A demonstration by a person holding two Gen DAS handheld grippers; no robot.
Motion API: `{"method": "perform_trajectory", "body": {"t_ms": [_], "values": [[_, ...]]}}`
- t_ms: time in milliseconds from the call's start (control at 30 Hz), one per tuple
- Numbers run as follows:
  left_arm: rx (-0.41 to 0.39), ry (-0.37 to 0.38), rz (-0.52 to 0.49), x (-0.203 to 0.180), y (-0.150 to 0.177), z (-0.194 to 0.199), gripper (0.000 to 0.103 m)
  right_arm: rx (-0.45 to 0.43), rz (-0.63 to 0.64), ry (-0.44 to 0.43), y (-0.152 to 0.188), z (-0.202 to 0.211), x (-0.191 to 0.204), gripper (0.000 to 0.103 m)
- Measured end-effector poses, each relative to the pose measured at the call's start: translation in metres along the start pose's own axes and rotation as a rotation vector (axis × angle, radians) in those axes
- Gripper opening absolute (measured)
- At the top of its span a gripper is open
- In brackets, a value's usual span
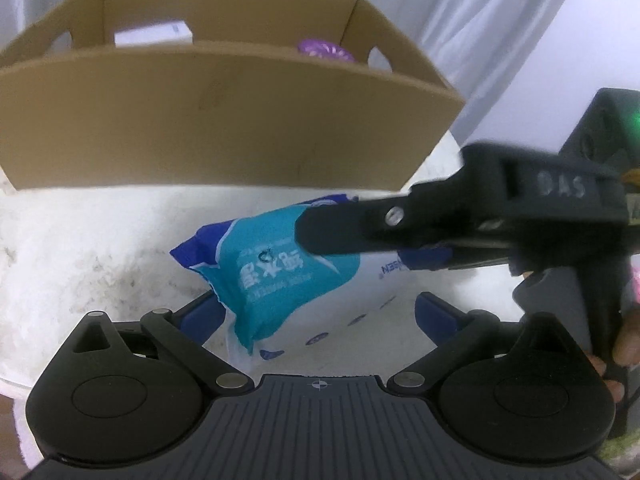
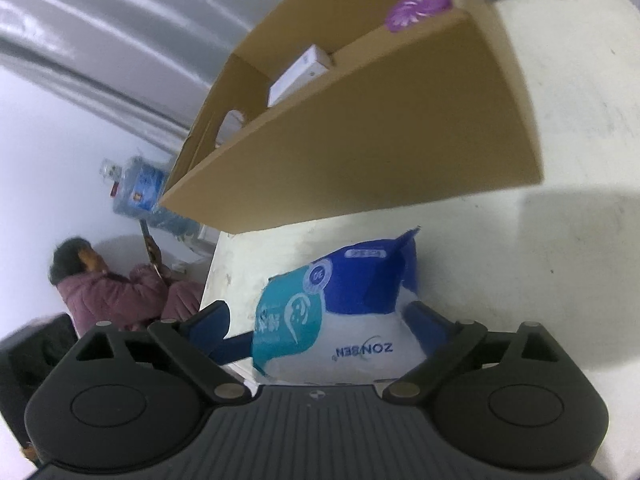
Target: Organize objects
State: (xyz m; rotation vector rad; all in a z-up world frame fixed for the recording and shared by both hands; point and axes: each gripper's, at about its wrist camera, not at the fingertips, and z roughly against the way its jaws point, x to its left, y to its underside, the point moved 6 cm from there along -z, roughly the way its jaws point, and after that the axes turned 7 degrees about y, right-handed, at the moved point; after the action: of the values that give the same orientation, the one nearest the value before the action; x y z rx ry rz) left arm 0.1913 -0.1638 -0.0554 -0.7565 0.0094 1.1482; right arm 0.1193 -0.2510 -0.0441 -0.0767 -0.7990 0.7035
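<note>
The wipes packet (image 2: 336, 316) lay on the white table (image 2: 560, 280), just ahead of the right gripper (image 2: 320, 320) and between its blue fingers (image 2: 428, 324), which stood spread wide and, as far as the blurred edges showed, clear of the wrapper. The left gripper (image 1: 320, 312) was also wide apart, the packet's near end lying between its tips. Beyond both grippers stood the cardboard box (image 1: 224, 120), holding a white carton (image 2: 300, 74) and a purple round lid (image 2: 420, 6).
</note>
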Motion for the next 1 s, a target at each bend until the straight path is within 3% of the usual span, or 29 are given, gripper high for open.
{"method": "perform_trajectory", "body": {"t_ms": [333,600,700,1000], "values": [[0.010,0.015,-0.006,-0.001,0.012,-0.001,0.100,-0.058,0.102,0.054,-0.001,0.003,0.009,0.097],[0.011,0.018,0.050,0.014,0.013,-0.003,0.100,-0.038,0.077,0.073,0.001,-0.017,-0.002,0.098],[0.020,0.028,0.062,0.017,0.013,-0.009,0.100,-0.054,0.086,0.051,0.002,-0.019,0.000,0.103],[-0.002,0.059,0.076,0.020,0.012,-0.008,0.103,-0.078,0.116,0.049,0.002,-0.022,0.004,0.103]]}}
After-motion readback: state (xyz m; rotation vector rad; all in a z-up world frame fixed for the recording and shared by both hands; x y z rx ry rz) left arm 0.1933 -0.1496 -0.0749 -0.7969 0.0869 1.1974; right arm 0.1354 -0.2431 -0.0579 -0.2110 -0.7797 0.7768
